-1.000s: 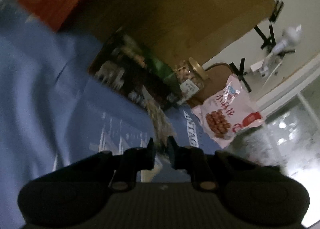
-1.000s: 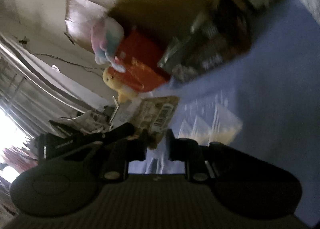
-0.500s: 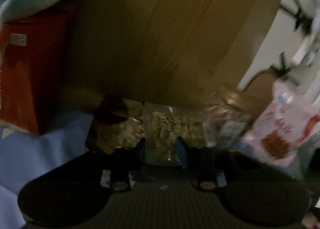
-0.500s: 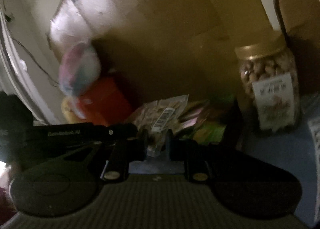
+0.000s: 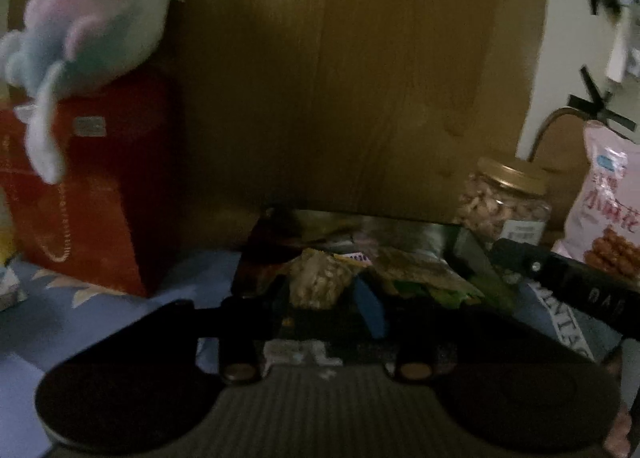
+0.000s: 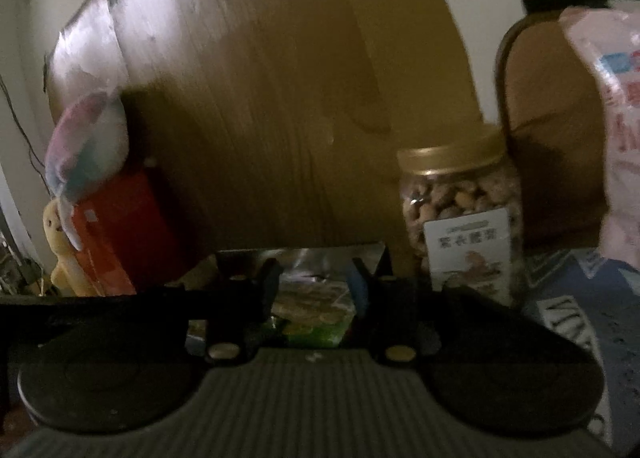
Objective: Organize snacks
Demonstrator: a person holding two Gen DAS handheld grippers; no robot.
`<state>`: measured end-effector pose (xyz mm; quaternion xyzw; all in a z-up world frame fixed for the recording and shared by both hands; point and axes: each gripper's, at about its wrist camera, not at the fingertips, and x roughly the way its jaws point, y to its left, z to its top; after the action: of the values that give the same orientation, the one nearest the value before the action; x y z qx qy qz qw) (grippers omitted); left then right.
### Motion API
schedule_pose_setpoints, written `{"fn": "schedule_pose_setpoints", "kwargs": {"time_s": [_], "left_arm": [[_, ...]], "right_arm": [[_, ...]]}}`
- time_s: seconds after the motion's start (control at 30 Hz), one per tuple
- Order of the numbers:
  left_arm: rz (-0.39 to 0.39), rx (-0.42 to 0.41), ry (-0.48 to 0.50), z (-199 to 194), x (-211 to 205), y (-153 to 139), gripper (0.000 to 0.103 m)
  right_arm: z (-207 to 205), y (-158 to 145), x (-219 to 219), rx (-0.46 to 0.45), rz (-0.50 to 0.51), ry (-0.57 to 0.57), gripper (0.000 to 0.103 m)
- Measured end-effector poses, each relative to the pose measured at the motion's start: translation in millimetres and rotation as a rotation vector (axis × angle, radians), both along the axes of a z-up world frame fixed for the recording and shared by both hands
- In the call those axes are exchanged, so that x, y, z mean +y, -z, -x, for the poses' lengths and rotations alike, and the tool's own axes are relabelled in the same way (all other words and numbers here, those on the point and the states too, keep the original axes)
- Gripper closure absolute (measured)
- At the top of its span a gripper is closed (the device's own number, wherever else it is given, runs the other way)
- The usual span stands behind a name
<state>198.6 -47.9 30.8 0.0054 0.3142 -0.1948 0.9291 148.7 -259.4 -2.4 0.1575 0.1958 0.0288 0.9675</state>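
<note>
A dark snack tray (image 5: pixel 360 219) with a shiny back wall stands on the blue sheet against a wooden board, and several packets lie in it. A clear packet of pale snacks (image 5: pixel 320 278) rests on top of that pile. My left gripper (image 5: pixel 326 300) hangs over it, jaws opening, pads apart from the packet. In the right wrist view the same packet (image 6: pixel 312 300) lies in the tray (image 6: pixel 304 254) below my right gripper (image 6: pixel 314 286). Its jaws are opening too and press on nothing. The right gripper's black body (image 5: pixel 568 282) reaches in from the right.
A gold-lidded jar of nuts (image 6: pixel 460 209) stands right of the tray, with a pink snack bag (image 5: pixel 604 209) beyond it. A red box (image 5: pixel 92 185) topped by a pastel plush toy (image 5: pixel 96 25) stands to the left. The wooden board (image 5: pixel 360 77) closes off the back.
Both grippers rolled level and carried the clear packet from over the blue sheet to the tray. Their jaws, shut on it before, have spread, and the packet now lies in the tray.
</note>
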Motion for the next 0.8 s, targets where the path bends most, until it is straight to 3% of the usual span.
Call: {"fn": "schedule_pose_setpoints", "kwargs": {"time_s": [0.27,0.47,0.63,0.7,0.8], "left_arm": [[-0.084,-0.033,0.012,78.4,5.0,5.2,0.060],[-0.128,-0.013,-0.018,124.2,21.5,18.0,0.054],[-0.112,0.014,-0.058,145.5,41.5,23.0,0.049],[-0.111,0.014,-0.072,153.0,47.8,24.3,0.043],[-0.105,0.021,-0.079,163.2,56.8,26.3,0.036]], "right_arm": [[77.5,-0.7,15.4,0.012,-0.037,0.025,0.059],[121.8,13.4,39.9,0.087,-0.061,0.007,0.058],[140.4,17.0,63.1,0.137,-0.042,-0.042,0.058],[146.5,15.4,70.1,0.141,-0.042,-0.058,0.057],[156.1,12.6,79.6,0.141,-0.043,-0.066,0.049]]}}
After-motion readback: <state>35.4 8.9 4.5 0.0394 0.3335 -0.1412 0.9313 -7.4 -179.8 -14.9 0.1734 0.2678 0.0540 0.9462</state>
